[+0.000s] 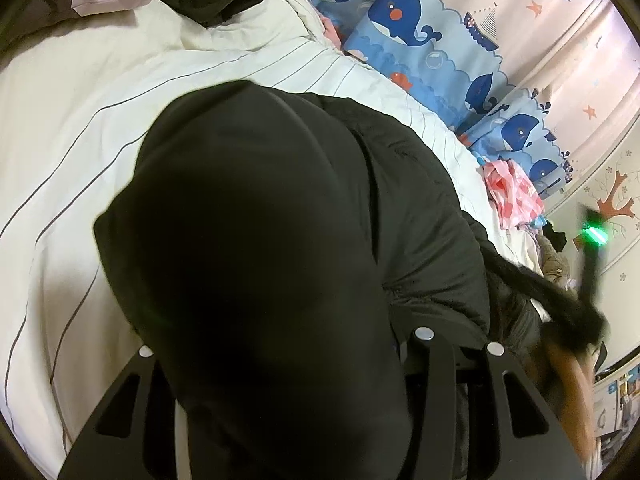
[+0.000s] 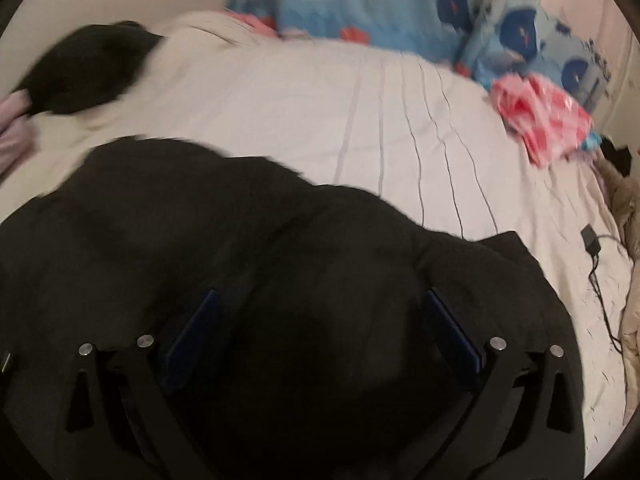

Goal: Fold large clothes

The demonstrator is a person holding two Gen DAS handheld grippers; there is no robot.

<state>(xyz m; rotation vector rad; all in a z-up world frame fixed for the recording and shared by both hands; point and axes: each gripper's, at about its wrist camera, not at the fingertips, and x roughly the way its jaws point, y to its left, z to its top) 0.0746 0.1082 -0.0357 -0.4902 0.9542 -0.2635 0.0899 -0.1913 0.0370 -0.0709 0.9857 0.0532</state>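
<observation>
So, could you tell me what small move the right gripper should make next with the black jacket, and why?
Probably close the right gripper on the black jacket: its blue pads stand apart over the cloth, while the left gripper is already buried in a thick fold.

Your right wrist view is smeared by motion blur; the left stays sharp. Soft indoor light, fisheye bending at the rims, and the black jacket point(image 1: 260, 240) swallows detail.
</observation>
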